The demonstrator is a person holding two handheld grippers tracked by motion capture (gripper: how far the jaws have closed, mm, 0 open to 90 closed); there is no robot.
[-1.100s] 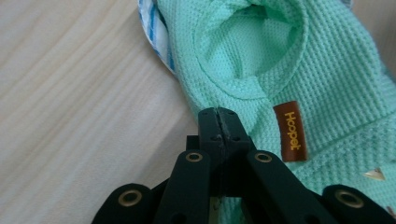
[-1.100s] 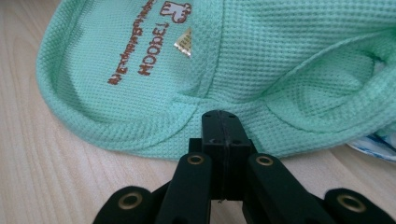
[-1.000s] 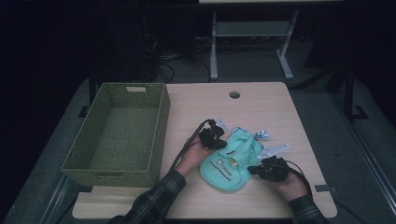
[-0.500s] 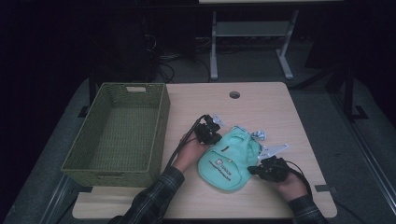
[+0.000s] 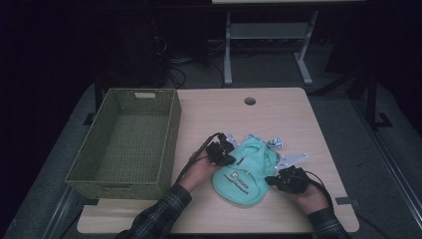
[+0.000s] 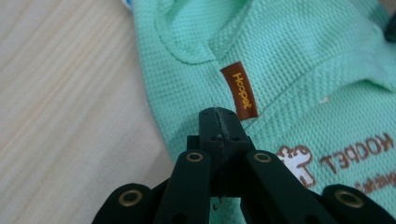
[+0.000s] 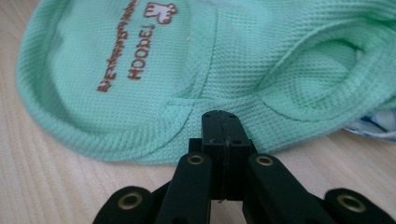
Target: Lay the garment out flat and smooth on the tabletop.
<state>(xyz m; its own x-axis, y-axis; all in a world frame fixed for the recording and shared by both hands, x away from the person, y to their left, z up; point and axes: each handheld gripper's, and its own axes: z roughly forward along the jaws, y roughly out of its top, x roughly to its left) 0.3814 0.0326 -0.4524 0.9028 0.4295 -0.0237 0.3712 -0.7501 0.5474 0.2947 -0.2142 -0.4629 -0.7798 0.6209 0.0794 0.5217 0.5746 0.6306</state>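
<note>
A mint green pet garment [image 5: 246, 172] with brown lettering lies flat on the wooden table [image 5: 278, 109]. My left gripper [image 5: 229, 160] is at its left edge and my right gripper [image 5: 269, 180] is at its right edge. In the left gripper view the jaws [image 6: 218, 114] have just been closing and now meet, tips over the fabric [image 6: 289, 70] beside a brown label [image 6: 239, 88]. No cloth shows between them. In the right gripper view the jaws [image 7: 220, 116] are shut at the garment's hem [image 7: 233, 60], also with nothing seen between them.
A green woven basket [image 5: 171, 134] stands to the left of the garment. White and blue patterned cloth pieces [image 5: 293, 159] lie just behind the garment on the right. A round cable hole [image 5: 250, 101] sits near the table's far edge. A metal stand [image 5: 263, 35] is beyond the table.
My left hand has slid a little toward me along the garment's left edge. The right hand and the garment have stayed put.
</note>
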